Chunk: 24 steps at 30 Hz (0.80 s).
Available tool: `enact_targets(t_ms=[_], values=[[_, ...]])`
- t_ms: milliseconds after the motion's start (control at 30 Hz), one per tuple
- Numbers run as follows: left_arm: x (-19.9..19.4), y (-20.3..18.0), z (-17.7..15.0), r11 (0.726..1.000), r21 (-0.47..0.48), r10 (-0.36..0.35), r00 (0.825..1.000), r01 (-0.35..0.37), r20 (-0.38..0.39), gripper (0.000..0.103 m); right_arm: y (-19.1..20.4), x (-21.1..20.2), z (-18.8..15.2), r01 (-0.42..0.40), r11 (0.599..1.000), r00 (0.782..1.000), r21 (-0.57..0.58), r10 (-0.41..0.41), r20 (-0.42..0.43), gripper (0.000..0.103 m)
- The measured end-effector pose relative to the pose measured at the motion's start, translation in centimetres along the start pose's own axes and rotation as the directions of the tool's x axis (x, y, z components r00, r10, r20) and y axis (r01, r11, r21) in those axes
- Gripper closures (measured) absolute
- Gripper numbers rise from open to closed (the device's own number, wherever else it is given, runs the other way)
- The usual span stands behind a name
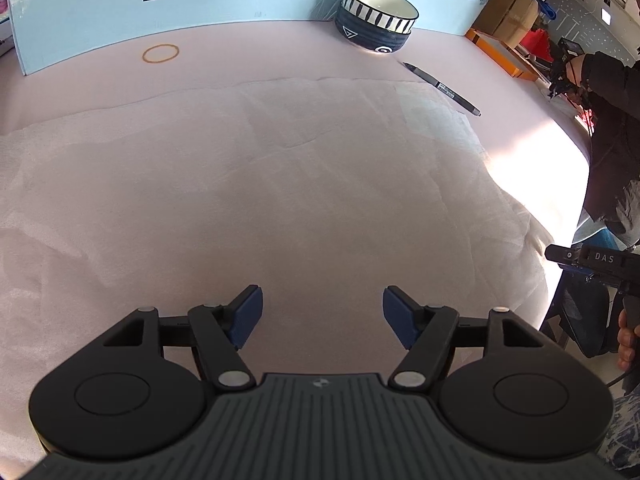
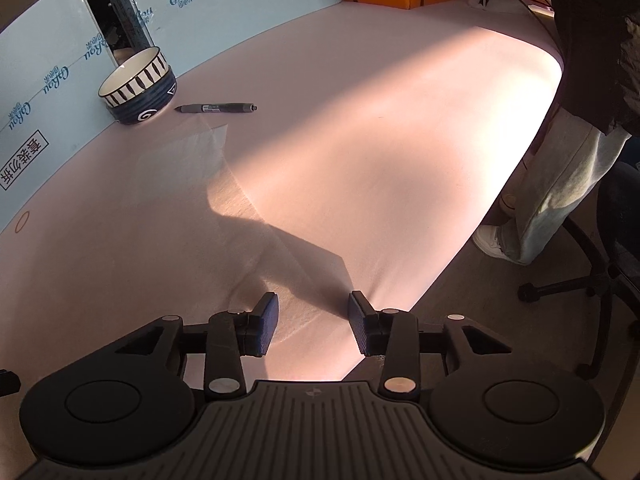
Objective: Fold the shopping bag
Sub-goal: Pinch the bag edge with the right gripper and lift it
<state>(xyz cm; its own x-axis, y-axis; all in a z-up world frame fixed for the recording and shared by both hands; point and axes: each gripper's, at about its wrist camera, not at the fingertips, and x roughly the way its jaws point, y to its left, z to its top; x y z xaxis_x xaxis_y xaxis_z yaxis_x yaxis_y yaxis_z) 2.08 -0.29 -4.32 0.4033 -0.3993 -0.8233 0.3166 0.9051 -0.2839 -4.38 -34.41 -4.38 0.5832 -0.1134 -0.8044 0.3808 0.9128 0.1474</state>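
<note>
Strong sunlight from the right, glare on table [image 2: 400, 140], hard shadows, fisheye-curved edges, sharp focus

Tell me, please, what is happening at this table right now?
A person holds two handheld grippers over a thin, translucent white shopping bag spread flat on the pink table. The left gripper is open above the bag's near part, gripping nothing. The right gripper is open too, over the bag's right edge near the table's rim. No fold shows yet. Behind the bag sit a dark-blue patterned ceramic bowl, a black marker pen and a tan rubber band.
</note>
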Motion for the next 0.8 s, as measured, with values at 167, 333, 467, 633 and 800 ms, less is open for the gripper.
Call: enact_targets(t_ms=[167, 333, 467, 633, 800], values=[[0.6, 0.3, 0.0, 1.0, 0.014, 0.006, 1.0, -0.005, -0.022, 0.036, 0.4, 0.3, -0.1, 0.013, 1.0, 1.0, -0.025, -0.013, 0.008, 0.068], [0.9, 0.2, 0.1, 0.999, 0.035, -0.005, 1.0, 0.006, -0.028, 0.032, 1.1, 0.3, -0.2, 0.025, 0.997, 0.999, -0.067, -0.023, 0.022, 0.082], [0.9, 0.2, 0.1, 0.999, 0.05, -0.011, 0.999, 0.012, -0.033, 0.03, 1.1, 0.4, 0.1, 0.013, 0.998, 1.0, -0.062, -0.011, 0.023, 0.096], [0.9, 0.3, 0.1, 0.998, 0.054, -0.017, 0.999, 0.019, -0.034, 0.028, 1.4, 0.4, 0.6, -0.024, 0.999, 0.999, -0.044, 0.025, 0.032, 0.103], [0.9, 0.2, 0.0, 0.999, 0.043, -0.012, 1.0, 0.013, -0.029, 0.028, 1.4, 0.3, 1.3, -0.03, 0.999, 0.997, -0.044, 0.033, 0.076, 0.103]])
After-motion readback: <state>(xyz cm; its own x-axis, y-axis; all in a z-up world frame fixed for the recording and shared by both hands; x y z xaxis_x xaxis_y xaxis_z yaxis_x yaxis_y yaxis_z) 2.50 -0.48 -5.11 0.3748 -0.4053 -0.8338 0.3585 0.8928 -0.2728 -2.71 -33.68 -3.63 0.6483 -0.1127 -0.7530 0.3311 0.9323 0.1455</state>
